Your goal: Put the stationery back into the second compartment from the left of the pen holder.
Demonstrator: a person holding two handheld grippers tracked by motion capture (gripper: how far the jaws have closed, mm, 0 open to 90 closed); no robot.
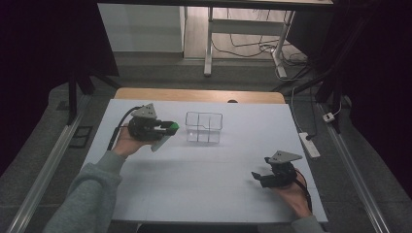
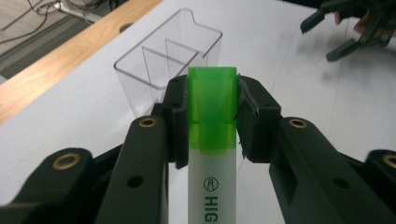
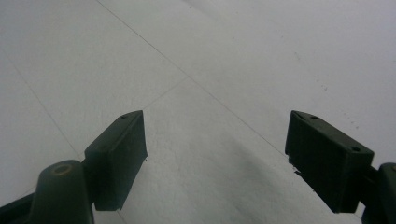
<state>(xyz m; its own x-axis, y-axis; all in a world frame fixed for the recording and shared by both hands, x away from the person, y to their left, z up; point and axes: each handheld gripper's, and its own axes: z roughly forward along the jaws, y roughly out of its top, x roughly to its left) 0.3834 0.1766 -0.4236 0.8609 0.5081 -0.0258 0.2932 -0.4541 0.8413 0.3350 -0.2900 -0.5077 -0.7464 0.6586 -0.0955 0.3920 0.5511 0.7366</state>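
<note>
**Highlighter gripped beside a clear box**

Nearest the lens in the left gripper view, two black jaws fill the lower half of the frame, clamped on the green cap of a highlighter (image 2: 212, 109). Its white barrel runs down to the bottom edge, with black letters reading "HIG" partly visible. Behind the cap, in the upper middle of that frame, stands a clear plastic box (image 2: 140, 70) with inner dividers, on the white table (image 2: 289, 84). A strip of wooden edge crosses the upper left corner.

In the high view the left gripper (image 1: 167, 130) sits left of centre, held in a hand with a grey sleeve coming up from the lower left. The green cap points toward the box (image 1: 204, 127), which stands just right of it near the middle of the frame. The highlighter (image 1: 165, 136) is raised off the table, beside the box and not inside it.

The right gripper (image 1: 257, 175) rests low at the lower right of the high view, well apart from the box. In the right gripper view its jaws stand wide apart with nothing between them, above bare white tabletop (image 3: 201, 70).
</note>
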